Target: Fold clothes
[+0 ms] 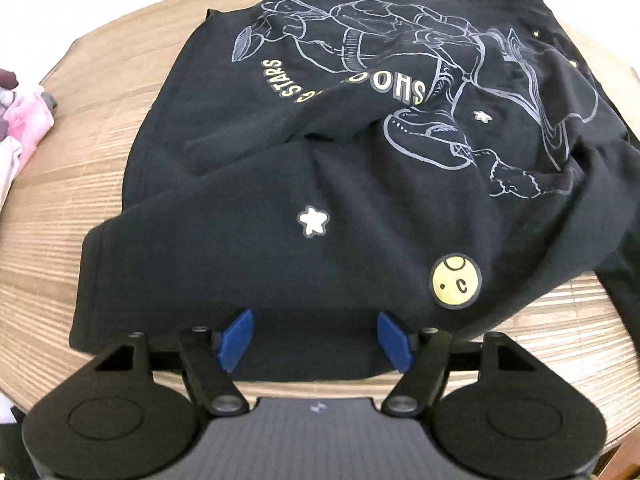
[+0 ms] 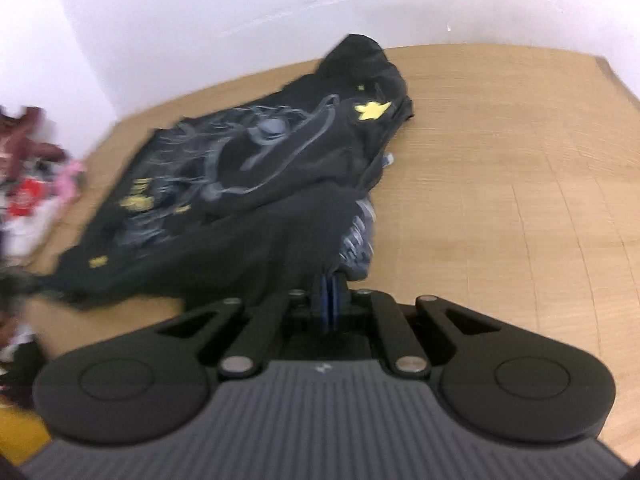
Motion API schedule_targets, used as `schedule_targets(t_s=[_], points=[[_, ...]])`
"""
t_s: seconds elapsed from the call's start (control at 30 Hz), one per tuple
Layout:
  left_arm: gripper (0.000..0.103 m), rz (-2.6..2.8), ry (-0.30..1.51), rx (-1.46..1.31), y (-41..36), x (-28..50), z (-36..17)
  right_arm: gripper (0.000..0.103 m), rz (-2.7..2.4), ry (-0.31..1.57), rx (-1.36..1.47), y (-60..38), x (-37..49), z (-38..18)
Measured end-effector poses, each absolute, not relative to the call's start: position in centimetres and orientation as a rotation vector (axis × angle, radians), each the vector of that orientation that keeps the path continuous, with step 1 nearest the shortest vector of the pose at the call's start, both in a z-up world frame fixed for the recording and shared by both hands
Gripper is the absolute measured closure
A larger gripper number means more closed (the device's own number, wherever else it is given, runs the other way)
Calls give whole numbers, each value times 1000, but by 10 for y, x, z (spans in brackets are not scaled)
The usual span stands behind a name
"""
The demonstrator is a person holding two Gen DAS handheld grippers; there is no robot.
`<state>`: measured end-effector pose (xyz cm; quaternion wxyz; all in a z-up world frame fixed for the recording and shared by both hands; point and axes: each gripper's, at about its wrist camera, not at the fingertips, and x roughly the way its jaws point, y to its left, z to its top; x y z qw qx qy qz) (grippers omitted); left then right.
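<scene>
A black T-shirt (image 1: pixel 360 184) with a pale astronaut line drawing, yellow lettering and stars lies crumpled on the wooden table (image 1: pixel 92 152). My left gripper (image 1: pixel 315 322) hovers open over the shirt's near hem, its blue pads (image 1: pixel 236 340) standing wide apart with only cloth below them. In the blurred right wrist view the same black T-shirt (image 2: pixel 256 184) stretches away to the left. My right gripper (image 2: pixel 330 294) is shut, its blue pads pressed together on a fold of the shirt's near edge, beside a grey striped patch (image 2: pixel 356 240).
A pile of pink, white and red clothes (image 2: pixel 28 184) lies at the table's left side, seen as pink cloth (image 1: pixel 24 120) in the left wrist view. Bare wood (image 2: pixel 500 200) spreads to the right of the shirt. A white wall (image 2: pixel 240 8) stands behind the table.
</scene>
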<state>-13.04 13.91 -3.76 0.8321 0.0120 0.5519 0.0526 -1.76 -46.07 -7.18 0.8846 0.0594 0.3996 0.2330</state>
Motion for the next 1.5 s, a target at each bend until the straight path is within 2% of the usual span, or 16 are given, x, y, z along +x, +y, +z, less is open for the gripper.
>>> schedule_targets(t_s=[0.23, 0.33, 0.37, 0.43, 0.5, 0.53, 0.77, 0.8, 0.83, 0.87, 0.93, 1.13, 1.3, 1.4, 1.47, 1.5], points=[[26, 145, 1162, 5, 141, -136, -41, 95, 654, 1023, -145, -447, -98, -83], [26, 159, 1166, 6, 139, -136, -41, 94, 562, 927, -110, -454, -90, -78], [26, 162, 1167, 4, 138, -137, -40, 90, 511, 878, -24, -464, -80, -72], [25, 169, 1166, 3, 136, -139, -40, 57, 439, 799, 157, -485, -60, -65], [25, 175, 1164, 4, 136, -141, -40, 36, 412, 778, 367, -505, -32, -67], [25, 176, 1162, 3, 136, -142, -41, 34, 417, 791, 424, -508, -19, -71], [22, 191, 1164, 15, 135, -139, -41, 37, 416, 915, 173, -453, 34, -118], [22, 193, 1162, 19, 135, -139, -41, 52, 413, 923, 102, -441, 38, -125], [22, 196, 1160, 23, 134, -139, -42, 80, 410, 935, 51, -432, 40, -129], [22, 198, 1158, 27, 133, -140, -42, 92, 413, 948, 39, -425, 37, -131], [22, 198, 1156, 40, 132, -140, -42, 95, 399, 909, 79, -429, 27, -122], [19, 161, 1150, 43, 134, -148, -43, 97, 409, 853, 166, -471, -38, -72], [19, 149, 1162, 52, 132, -155, -40, 95, 466, 1074, -67, -464, -73, -98], [20, 154, 1181, 82, 131, -159, -38, 93, 410, 996, -10, -473, -68, -89], [20, 167, 1174, 85, 129, -160, -36, 78, 342, 905, 100, -488, -51, -77], [20, 171, 1168, 81, 129, -161, -34, 57, 306, 871, 156, -495, -39, -74]])
